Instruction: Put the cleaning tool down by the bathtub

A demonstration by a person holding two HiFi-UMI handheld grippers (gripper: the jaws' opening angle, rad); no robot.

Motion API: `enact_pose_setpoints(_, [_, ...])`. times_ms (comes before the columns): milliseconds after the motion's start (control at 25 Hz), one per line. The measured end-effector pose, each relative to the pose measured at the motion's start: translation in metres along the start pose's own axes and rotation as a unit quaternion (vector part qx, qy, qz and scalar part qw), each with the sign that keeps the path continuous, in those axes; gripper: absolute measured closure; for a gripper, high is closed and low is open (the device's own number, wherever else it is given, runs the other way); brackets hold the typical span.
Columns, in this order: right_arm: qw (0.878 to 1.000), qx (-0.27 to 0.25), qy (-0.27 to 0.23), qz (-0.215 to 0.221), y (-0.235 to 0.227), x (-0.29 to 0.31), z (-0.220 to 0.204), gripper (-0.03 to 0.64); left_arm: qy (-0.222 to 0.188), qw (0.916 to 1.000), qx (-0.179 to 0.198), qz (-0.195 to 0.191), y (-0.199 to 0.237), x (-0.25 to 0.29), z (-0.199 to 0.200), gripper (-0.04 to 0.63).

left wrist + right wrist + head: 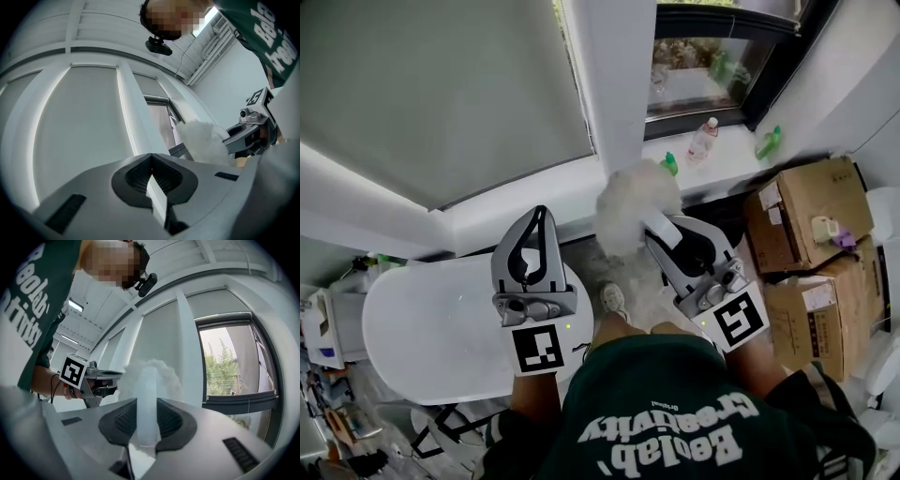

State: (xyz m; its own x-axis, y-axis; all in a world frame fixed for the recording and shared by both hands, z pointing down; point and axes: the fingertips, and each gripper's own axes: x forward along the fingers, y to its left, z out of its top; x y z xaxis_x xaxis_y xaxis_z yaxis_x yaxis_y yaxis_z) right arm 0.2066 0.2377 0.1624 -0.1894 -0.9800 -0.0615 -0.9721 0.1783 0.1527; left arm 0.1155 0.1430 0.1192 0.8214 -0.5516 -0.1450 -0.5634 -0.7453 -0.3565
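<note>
The right hand-held gripper [656,228] clamps the handle of the fluffy duster [630,208] at mid-frame, between the bathtub [422,328] at lower left and the window ledge [741,159]. The left hand-held gripper [541,216] is closed and empty over the tub's edge. Boxes [806,216] crowd the right; bottles [703,141] line the ledge.

We hold our left gripper [540,219] forward, jaws together and empty; our right gripper [656,230] clamps the duster [630,199].

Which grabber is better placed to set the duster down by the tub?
Right: the right gripper holds the duster by its handle, while the left gripper is shut and empty. No handover seems needed.
</note>
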Motion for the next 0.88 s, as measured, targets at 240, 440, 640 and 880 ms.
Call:
enact_pose_setpoints(240, [1.0, -0.007, 0.009, 0.0, -0.015, 0.033, -0.003, 0.525, -0.006, 1.0, -0.004, 0.004, 0.023, 0.026, -0.007, 0.588])
enact_pose_setpoints(440, [0.999, -0.008, 0.033, -0.011, -0.024, 0.057, -0.012, 0.525, -0.01, 0.9998, -0.014, 0.01, 0.041, 0.041, -0.018, 0.588])
enact_pose_setpoints(640, [0.999, -0.009, 0.032, -0.002, -0.025, 0.075, -0.012, 0.525, -0.004, 0.9998, -0.018, 0.013, 0.054, 0.053, -0.027, 0.586])
enact_pose_setpoints(880, [0.999, -0.011, 0.041, 0.006, -0.021, 0.095, -0.019, 0.525, -0.001, 0.9998, -0.019, 0.007, 0.065, 0.06, -0.039, 0.586])
